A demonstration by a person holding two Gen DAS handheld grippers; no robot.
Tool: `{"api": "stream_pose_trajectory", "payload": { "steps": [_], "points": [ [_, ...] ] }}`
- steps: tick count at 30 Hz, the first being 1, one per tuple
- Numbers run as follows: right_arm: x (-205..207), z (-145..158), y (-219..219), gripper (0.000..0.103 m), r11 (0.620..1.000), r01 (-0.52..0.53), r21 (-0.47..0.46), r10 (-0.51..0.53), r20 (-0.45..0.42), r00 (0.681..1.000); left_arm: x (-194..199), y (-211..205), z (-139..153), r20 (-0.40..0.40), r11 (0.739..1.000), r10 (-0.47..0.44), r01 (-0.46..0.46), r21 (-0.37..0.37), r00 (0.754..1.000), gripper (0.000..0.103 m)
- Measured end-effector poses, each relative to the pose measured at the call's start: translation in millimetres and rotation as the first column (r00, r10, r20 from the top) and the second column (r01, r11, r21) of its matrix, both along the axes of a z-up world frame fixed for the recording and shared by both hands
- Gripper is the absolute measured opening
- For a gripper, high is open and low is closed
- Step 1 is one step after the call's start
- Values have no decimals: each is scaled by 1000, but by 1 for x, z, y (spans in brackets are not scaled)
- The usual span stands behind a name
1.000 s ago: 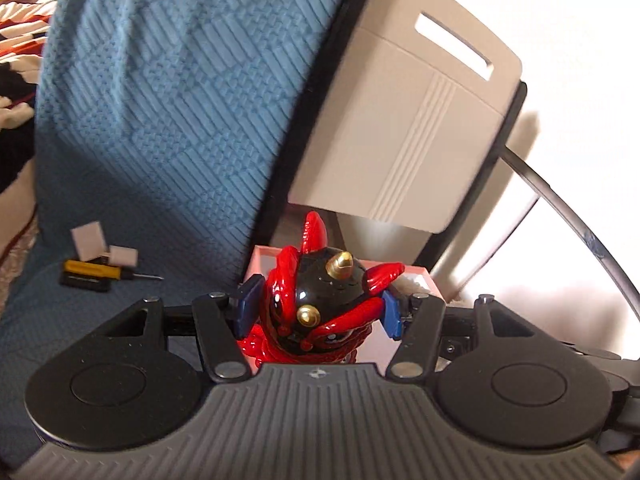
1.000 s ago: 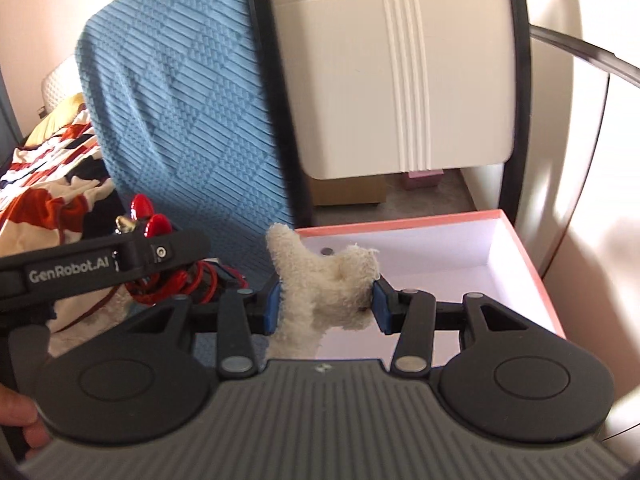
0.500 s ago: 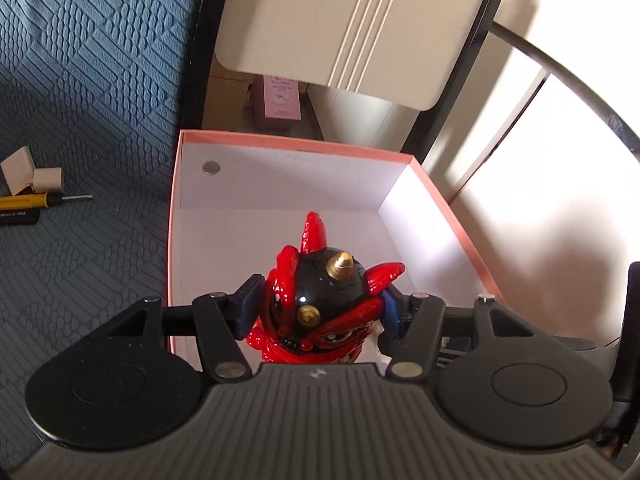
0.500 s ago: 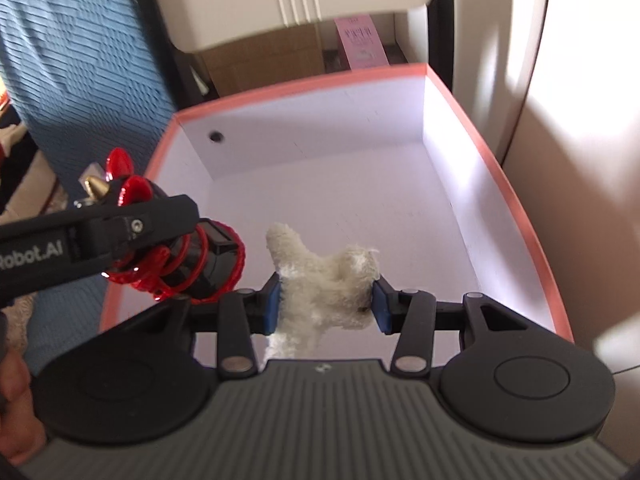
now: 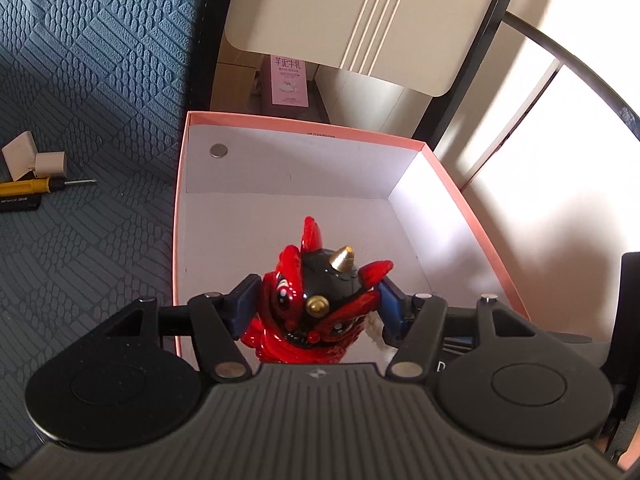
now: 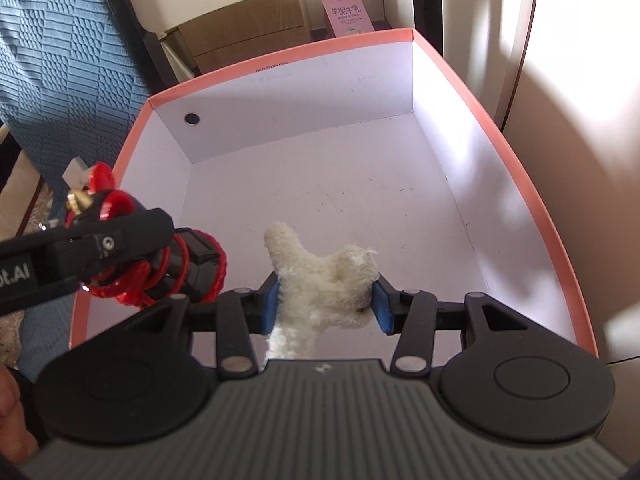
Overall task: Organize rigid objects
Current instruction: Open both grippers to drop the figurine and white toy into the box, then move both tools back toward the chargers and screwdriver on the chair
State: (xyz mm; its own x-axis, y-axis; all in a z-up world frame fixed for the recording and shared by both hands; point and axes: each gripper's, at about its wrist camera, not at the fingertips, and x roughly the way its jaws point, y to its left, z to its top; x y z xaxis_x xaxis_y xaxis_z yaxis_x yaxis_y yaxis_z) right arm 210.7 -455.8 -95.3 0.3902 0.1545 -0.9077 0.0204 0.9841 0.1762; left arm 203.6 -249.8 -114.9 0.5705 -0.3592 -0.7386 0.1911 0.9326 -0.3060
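My left gripper [image 5: 318, 304] is shut on a glossy red and black horned figurine [image 5: 316, 300] and holds it over the near left part of an open pink-rimmed white box [image 5: 182, 200]. My right gripper [image 6: 325, 300] is shut on a white fluffy plush toy [image 6: 324, 280] and holds it over the near middle of the same box [image 6: 520, 168]. In the right wrist view the left gripper with the figurine [image 6: 160, 264] hangs over the box's left rim. The box floor is bare.
A blue textured cover [image 5: 88, 80] lies left of the box, with a yellow screwdriver [image 5: 36, 188] and two small beige blocks [image 5: 32, 158] on it. A beige chair back [image 5: 360, 20] and a pink carton [image 5: 289, 80] stand behind the box.
Both grippers have moved forward and tilted down over the box, each still holding its toy. The box interior now fills both views.
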Motion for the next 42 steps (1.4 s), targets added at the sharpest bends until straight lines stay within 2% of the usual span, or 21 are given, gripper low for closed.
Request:
{"api": "stream_pose_trajectory", "payload": {
  "steps": [2,6,11,19,24,30,40,42],
  "points": [
    [-1,6,3,57,1000,-1,-14,1,13,1000,-5,4,8,32,1000,4,-4,7,999,68],
    [-3,22,14,57,999,-22,-24,23,48,999,-12,20,28,74,1000,15,-13,-26,997,69],
    [-10,52,35,57,997,-70,-19,72,127,989,-24,47,59,144,998,44,-37,-51,989,69],
    [-21,101,76,57,993,-119,-2,116,260,959,-52,96,121,287,996,84,-72,-52,954,69],
    [-30,121,105,57,989,-151,3,143,304,942,-68,138,147,349,991,131,-117,-62,928,69],
    [-42,132,142,57,980,-200,-6,191,326,926,-81,193,148,361,977,209,-180,-114,909,69],
    [-58,121,201,57,962,-273,-24,267,312,912,-102,246,112,357,969,243,-211,-127,902,69],
    [-61,117,213,57,958,-284,-27,277,323,905,-103,252,103,340,971,238,-215,-104,910,69]
  ]
}}
